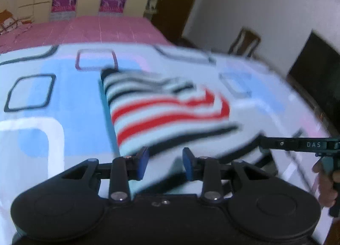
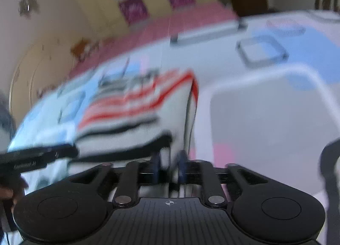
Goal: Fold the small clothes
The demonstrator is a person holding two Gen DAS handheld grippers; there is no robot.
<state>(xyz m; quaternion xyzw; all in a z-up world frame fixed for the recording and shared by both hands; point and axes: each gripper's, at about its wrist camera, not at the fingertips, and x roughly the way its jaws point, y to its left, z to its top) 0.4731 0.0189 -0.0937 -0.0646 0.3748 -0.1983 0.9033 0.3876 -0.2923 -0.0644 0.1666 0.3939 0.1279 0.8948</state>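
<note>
Bedspread [image 1: 42, 96] holds a striped garment [image 1: 161, 109]; my left gripper [image 1: 165, 160] released, right gripper [image 2: 169, 167] grasping its hem, which may slip.

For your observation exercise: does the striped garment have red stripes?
Yes, the striped garment shows broad red stripes across its middle in the left wrist view.

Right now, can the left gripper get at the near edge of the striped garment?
Probably yes. The left gripper sits right at the striped garment's near edge, jaws apart, cloth running between the pads, nothing in the way. The view is blurred, so contact is unclear.
</note>
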